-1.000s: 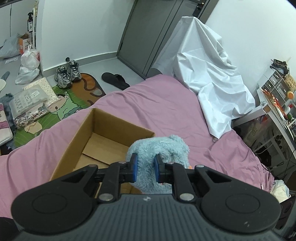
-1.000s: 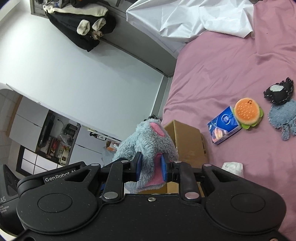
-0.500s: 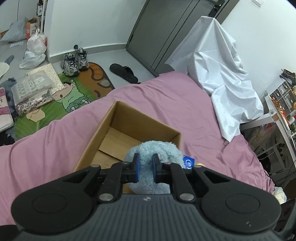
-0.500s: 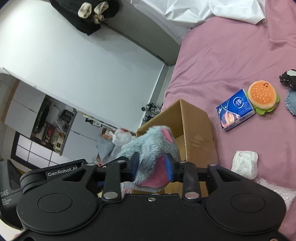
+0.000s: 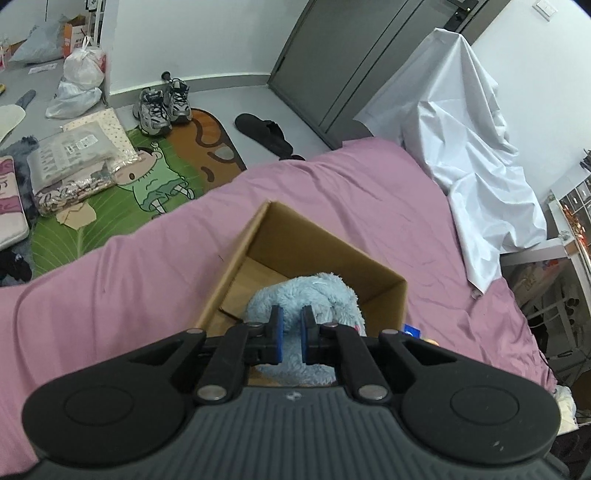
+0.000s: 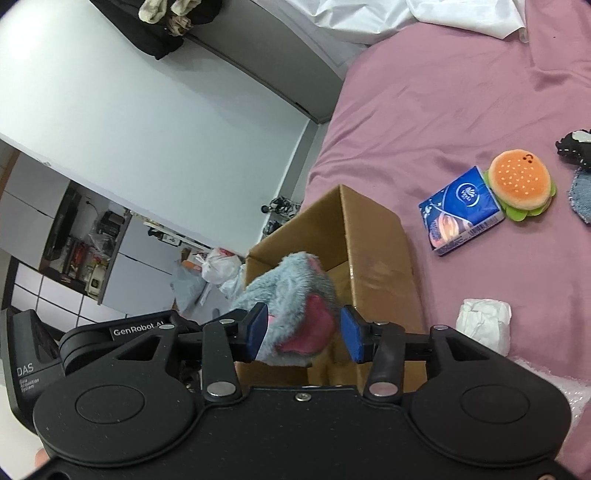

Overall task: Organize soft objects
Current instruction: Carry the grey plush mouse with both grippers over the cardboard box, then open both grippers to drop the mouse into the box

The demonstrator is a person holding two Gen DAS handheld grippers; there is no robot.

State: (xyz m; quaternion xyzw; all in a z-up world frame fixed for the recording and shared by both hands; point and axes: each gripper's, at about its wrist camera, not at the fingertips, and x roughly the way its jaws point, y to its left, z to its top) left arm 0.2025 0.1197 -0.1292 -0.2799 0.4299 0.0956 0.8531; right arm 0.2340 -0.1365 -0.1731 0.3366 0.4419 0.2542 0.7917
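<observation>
Since a second ago the blue plush toy (image 5: 310, 295) has come over the cardboard box (image 5: 328, 254) on the bed (image 5: 110, 295). Left tongs (image 5: 291, 334) pinch it tight; right tongs (image 6: 303, 334) are opening, toy between them — only their view shows the burger plush (image 6: 521, 181).

A lived-in home bedroom: a bed under a mauve-pink sheet (image 5: 351, 206), a grey wardrobe door (image 5: 354, 55), grey sneakers (image 5: 164, 105) and a black slipper (image 5: 264, 133) on the floor beside a green cartoon-print floor mat (image 5: 122, 199), and dark clothes hung on the wall (image 6: 162, 22).
</observation>
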